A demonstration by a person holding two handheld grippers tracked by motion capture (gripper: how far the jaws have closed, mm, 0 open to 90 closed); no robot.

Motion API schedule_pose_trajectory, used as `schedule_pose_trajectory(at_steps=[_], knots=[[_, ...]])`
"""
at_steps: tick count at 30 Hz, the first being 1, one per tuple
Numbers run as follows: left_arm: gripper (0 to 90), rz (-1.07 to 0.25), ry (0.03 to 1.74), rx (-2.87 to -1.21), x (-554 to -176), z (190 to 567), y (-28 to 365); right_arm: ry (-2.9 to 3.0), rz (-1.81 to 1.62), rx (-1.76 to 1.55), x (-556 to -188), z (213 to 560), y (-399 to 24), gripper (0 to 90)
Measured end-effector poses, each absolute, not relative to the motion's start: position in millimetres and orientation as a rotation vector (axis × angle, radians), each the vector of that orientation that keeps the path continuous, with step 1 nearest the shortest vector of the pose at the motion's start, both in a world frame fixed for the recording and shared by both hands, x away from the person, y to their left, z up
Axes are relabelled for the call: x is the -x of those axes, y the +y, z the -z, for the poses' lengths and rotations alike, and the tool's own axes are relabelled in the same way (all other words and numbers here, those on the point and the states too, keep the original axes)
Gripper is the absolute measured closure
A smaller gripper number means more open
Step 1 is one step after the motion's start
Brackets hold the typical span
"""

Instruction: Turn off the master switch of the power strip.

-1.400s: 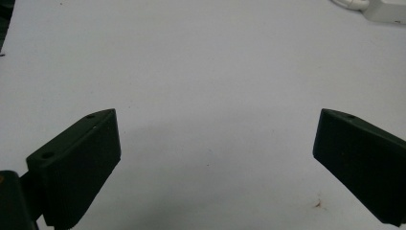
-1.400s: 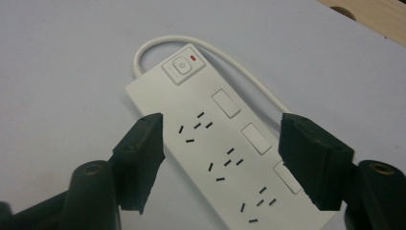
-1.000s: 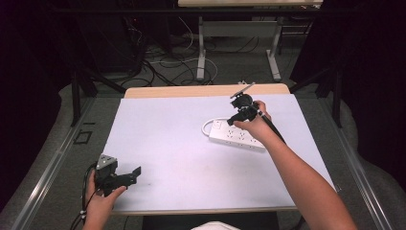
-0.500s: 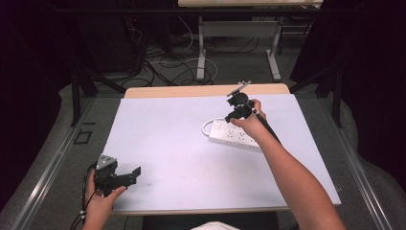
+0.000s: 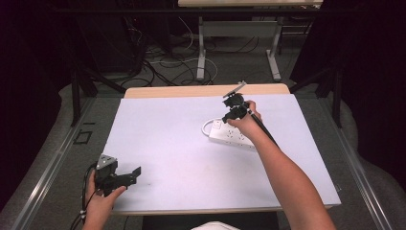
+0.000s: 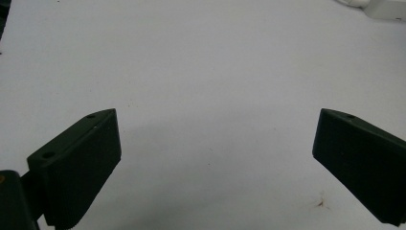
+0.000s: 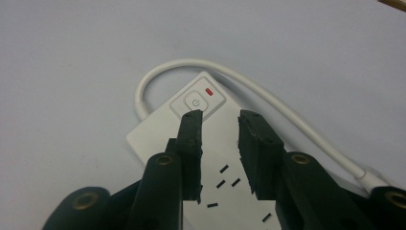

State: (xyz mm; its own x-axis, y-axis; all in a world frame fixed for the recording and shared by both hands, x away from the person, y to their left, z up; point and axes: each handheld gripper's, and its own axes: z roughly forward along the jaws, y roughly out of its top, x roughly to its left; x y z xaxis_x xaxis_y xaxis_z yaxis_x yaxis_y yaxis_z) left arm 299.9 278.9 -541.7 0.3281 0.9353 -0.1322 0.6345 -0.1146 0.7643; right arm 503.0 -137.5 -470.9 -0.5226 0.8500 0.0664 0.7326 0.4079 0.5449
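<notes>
A white power strip (image 5: 231, 137) lies on the white table (image 5: 163, 129), right of the middle, its white cable (image 7: 268, 103) looping round the switch end. In the right gripper view its round power button (image 7: 194, 103) sits beside a lit red lamp (image 7: 209, 91). My right gripper (image 7: 218, 117) hovers over that end, jaws a narrow gap apart with nothing between them, the left fingertip (image 7: 191, 117) just at the button's edge. Seen from above, the right gripper (image 5: 227, 117) points down at the strip. My left gripper (image 5: 135, 172) rests wide open and empty at the table's front left corner (image 6: 215, 124).
A wooden strip (image 5: 201, 91) borders the table's far edge. Beyond it stand metal table legs (image 5: 201, 52) and loose floor cables (image 5: 167, 62). A small brown stain (image 6: 320, 203) marks the tabletop near my left gripper.
The right hand has shifted its gripper slightly left and lower, over the power strip's switch end. The left gripper has stayed put.
</notes>
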Motion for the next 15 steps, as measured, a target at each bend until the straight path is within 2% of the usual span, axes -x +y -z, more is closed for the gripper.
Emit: schedule_pose_trajectory(at_steps=[15], knots=[[2.8, -0.498, 1.396, -1.833, -300, 542, 280, 2.441, -0.771, -1.377, -511, 485, -128, 80.6]])
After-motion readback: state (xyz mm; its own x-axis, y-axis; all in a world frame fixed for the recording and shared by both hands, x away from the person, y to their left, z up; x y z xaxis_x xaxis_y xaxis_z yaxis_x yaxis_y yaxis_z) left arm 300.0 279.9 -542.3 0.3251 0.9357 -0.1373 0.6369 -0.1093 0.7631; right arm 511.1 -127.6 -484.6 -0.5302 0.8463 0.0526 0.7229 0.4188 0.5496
